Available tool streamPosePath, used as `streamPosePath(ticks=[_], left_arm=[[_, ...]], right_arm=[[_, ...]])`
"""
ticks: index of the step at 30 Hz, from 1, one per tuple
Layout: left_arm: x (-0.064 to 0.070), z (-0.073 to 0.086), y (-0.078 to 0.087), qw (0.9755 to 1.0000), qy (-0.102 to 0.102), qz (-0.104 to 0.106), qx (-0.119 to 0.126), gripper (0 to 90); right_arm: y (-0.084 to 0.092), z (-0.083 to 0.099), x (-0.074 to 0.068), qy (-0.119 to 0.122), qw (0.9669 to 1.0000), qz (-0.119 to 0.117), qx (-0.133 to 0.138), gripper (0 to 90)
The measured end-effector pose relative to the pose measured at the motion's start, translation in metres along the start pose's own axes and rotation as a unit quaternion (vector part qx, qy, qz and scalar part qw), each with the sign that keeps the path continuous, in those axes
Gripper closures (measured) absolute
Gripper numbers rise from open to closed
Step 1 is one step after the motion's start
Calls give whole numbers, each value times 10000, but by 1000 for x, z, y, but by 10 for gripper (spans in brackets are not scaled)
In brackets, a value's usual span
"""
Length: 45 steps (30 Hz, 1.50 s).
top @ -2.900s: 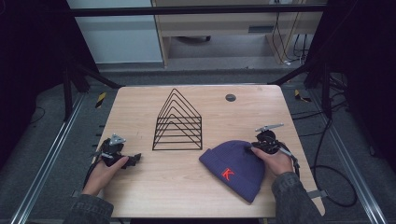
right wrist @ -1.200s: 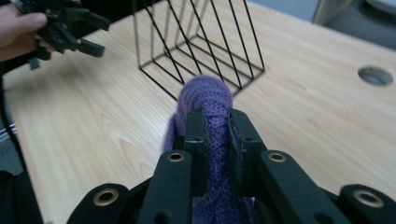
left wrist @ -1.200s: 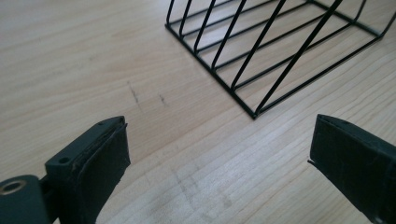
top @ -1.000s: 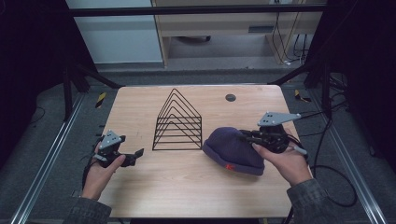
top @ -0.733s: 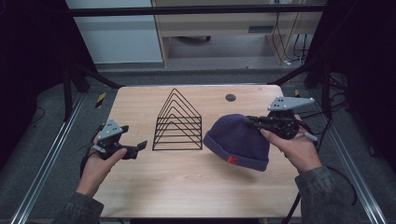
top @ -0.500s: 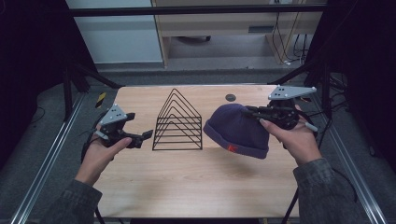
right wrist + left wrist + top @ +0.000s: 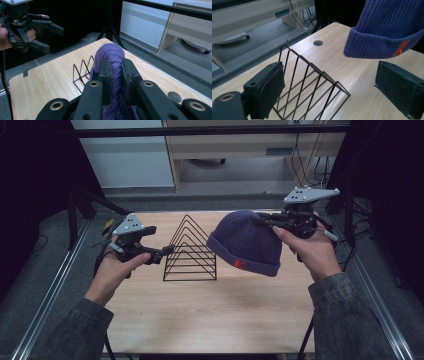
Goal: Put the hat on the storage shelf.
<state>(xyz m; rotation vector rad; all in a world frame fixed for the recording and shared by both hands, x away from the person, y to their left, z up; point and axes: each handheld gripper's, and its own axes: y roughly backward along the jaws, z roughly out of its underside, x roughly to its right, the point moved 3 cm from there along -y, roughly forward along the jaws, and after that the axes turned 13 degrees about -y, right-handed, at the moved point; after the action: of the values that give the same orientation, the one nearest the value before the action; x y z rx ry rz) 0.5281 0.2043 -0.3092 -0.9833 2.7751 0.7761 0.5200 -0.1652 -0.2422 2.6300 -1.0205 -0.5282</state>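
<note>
Purple knitted beanie (image 7: 246, 242) with orange letter, pinched at its crown by the right gripper (image 7: 265, 221) — cuff hanging downward over the wooden table (image 7: 210, 315), black wire triangular rack (image 7: 191, 251) beside it, left gripper (image 7: 167, 254) spread wide, empty.

A lab-like recording booth: black curtains (image 7: 30, 195) at both frame sides, a pale wooden surface (image 7: 210, 310) on metal rails (image 7: 45, 305), cables (image 7: 305, 150) upper right.

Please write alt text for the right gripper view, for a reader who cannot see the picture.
The right gripper has its two black jaws closed on a fold of a purple knitted beanie, held above a light wooden table. Behind the beanie a black wire rack of triangular loops stands on the table. At upper left a hand holds the left gripper with its jaws apart.
</note>
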Motion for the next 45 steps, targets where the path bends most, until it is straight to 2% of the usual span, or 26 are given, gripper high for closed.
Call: streamPosePath(ticks=[6,9,11,14,17,19,28,35,38,45], left_arm=[[1,-5,-6,9999,-21,134,38,85],[1,-6,-9,9998,-69,159,-32,97],[1,-7,-11,9999,-24,150,-45,107],[3,-8,-13,9995,-113,279,-59,117],[5,-9,-13,9993,-105,371,-25,118],[9,-8,-16,9986,-202,475,-93,118],[12,-4,-24,9981,-249,527,-185,121],[16,-6,-26,9978,-270,582,-148,123],[16,-6,-27,9975,-295,600,-217,125],[18,-7,-30,9968,-298,731,-102,124]], right_arm=[[-3,-9,-8,101,9999,12,-46,799],[-5,-13,-12,116,9999,-40,-59,799],[-6,-15,-16,115,9998,-126,-43,799],[-12,-20,-22,193,9997,-159,-51,799],[-15,-23,-25,224,9995,-203,-54,799],[-21,-25,-29,255,9993,-246,-70,798],[-35,-26,-31,272,9990,-313,-154,798],[-33,-30,-34,310,9989,-312,-139,798],[-32,-31,-34,330,9989,-299,-165,798],[-30,-34,-37,377,9986,-337,-157,798]])
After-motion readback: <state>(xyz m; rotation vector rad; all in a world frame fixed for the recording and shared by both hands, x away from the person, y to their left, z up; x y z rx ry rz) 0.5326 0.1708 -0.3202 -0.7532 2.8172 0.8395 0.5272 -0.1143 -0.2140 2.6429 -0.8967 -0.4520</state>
